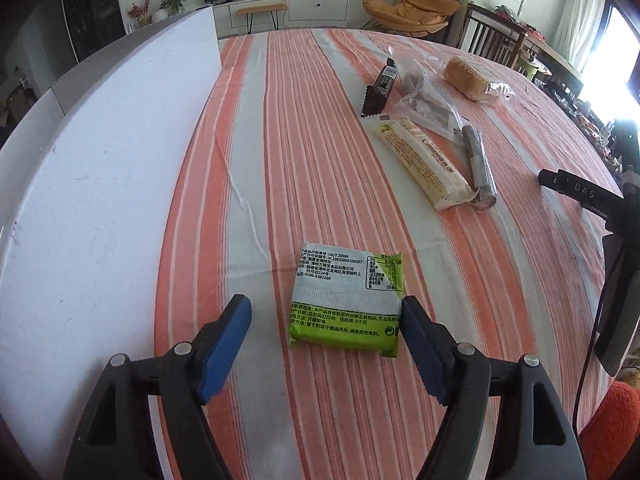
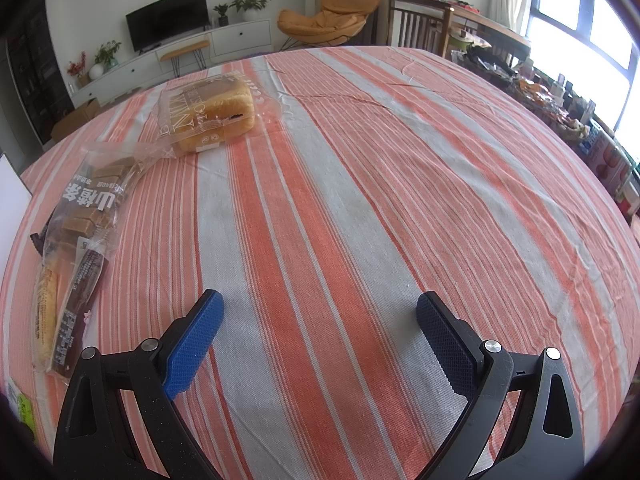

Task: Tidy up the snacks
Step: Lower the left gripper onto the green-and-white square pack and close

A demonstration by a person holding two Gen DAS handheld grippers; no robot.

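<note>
Striped tablecloth (image 1: pixel 320 160), green packet (image 1: pixel 347 300) between hand-held gripper (image 1: pixel 326 314)

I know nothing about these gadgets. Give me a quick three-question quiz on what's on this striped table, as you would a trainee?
1. True or false: the left hand-held gripper is clamped on the flat green-and-white foil snack packet.
2. What lies between the blue pads of the right hand-held gripper?
A. a loaf
B. only the orange-and-white striped tablecloth
C. a pen
3. Fill in: the golden loaf of bread sits inside a clear ____ bag.

Key:
1. False. The packet lies flat on the cloth, the left pad well clear of it.
2. B
3. plastic
</note>
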